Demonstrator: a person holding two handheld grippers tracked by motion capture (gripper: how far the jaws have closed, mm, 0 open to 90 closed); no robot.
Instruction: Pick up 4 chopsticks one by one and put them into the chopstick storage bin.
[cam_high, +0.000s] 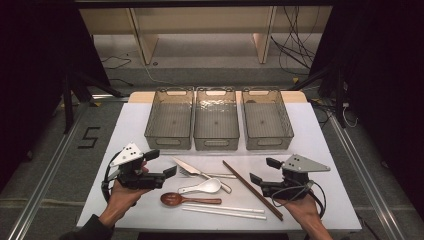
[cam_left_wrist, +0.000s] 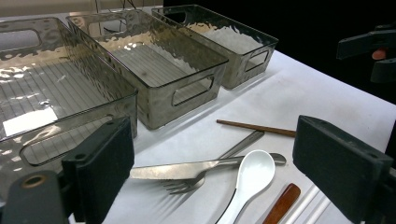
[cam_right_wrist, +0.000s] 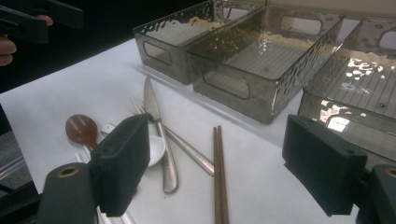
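Hovering, left gripper (cam_high: 162, 162): jaws wide apart, nothing held, beside the knife (cam_high: 187, 166).
Right gripper (cam_high: 264, 170): jaws spread, nothing between them, near the chopsticks (cam_high: 252, 189).

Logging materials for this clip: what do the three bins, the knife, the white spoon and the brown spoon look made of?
The bins: smoky see-through plastic, judging by the rippled walls and moulded handle slots. The knife: brushed metal, grey with a dull sheen. The white spoon: glossy, probably ceramic, possibly melamine. The brown spoon: likely lacquered wood, reddish brown with a soft shine.
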